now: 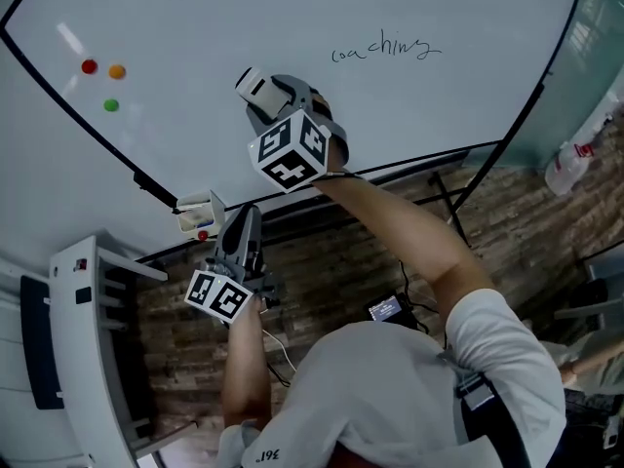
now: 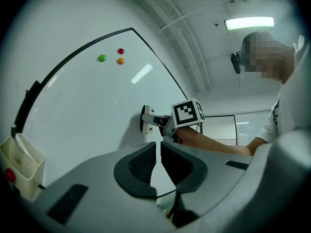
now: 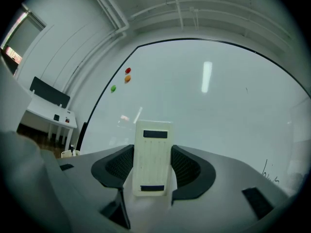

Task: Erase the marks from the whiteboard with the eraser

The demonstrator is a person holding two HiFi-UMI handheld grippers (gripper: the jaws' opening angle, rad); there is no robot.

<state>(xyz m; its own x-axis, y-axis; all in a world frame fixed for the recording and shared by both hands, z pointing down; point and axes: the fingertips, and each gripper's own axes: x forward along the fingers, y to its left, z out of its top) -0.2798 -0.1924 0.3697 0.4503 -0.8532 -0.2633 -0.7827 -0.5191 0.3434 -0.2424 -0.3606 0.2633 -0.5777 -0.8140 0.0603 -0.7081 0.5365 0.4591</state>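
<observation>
A white eraser [image 3: 153, 161] with dark end strips sits clamped between the jaws of my right gripper [image 3: 153, 168]. In the head view that eraser [image 1: 257, 87] lies against the whiteboard [image 1: 292, 27], left of and below the handwritten marks [image 1: 382, 47]. The marks [image 3: 270, 173] show only at the far right edge of the right gripper view. From the left gripper view the eraser [image 2: 146, 120] touches the whiteboard [image 2: 87, 110]. My left gripper [image 1: 241, 230] hangs low by the board's bottom frame, its jaws [image 2: 158, 163] shut with nothing between them.
Red, orange and green magnets [image 1: 102, 78] dot the board's upper left. A small white holder [image 1: 198, 214] with a red button clings to the bottom frame. A white desk [image 1: 93, 339] stands at left, a spray bottle [image 1: 570, 159] at right. Brick-pattern floor lies below.
</observation>
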